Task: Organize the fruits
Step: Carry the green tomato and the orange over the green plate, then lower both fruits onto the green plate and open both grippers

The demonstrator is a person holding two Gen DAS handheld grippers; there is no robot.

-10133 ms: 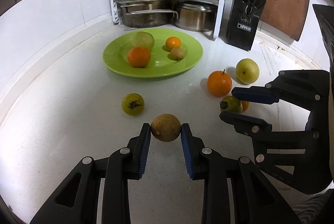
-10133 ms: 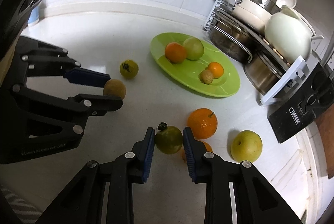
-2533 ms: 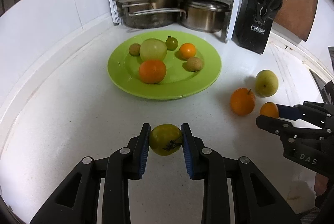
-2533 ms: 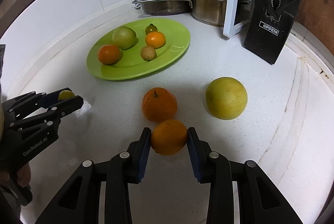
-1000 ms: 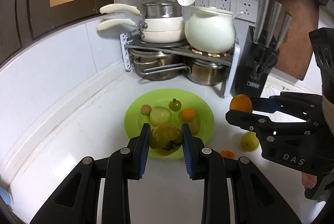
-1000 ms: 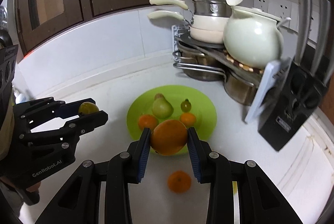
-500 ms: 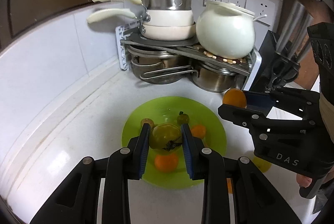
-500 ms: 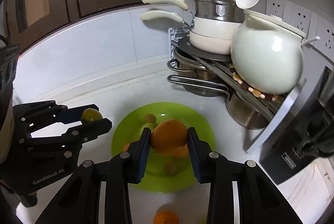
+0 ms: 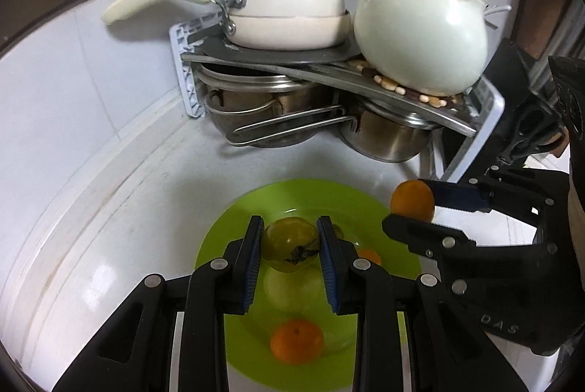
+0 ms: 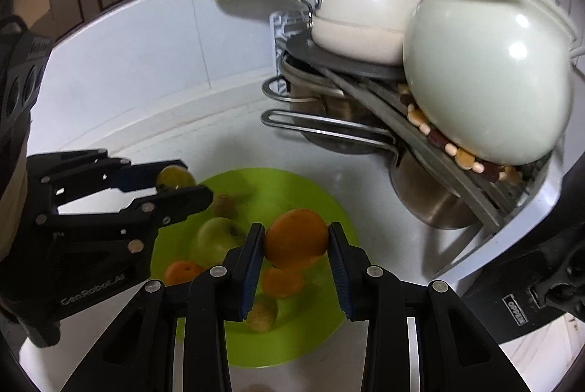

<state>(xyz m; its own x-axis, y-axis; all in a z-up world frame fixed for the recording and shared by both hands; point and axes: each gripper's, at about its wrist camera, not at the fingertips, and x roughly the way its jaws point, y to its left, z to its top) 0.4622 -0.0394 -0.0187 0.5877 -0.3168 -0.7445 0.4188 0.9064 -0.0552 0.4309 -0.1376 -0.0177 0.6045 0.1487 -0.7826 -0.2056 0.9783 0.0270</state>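
My left gripper (image 9: 290,251) is shut on a yellow-green round fruit (image 9: 289,244) and holds it above the green plate (image 9: 226,245). My right gripper (image 10: 295,253) is shut on an orange (image 10: 296,240), also above the plate (image 10: 336,209). In the left wrist view the right gripper (image 9: 411,209) shows at the right with the orange (image 9: 412,200). In the right wrist view the left gripper (image 10: 175,181) shows at the left with its fruit (image 10: 174,176). On the plate lie a green apple (image 10: 215,240), small oranges (image 10: 182,273) and small brown fruits (image 10: 261,317).
A pot rack (image 9: 329,63) with steel pots, white pans (image 9: 285,15) and a white ceramic pot (image 9: 420,37) stands right behind the plate. A black knife block (image 10: 526,297) stands at the right. White tiled wall runs along the left.
Both grippers have moved forward and lower over the plate with their fruits held. The rack and pots loom closer.
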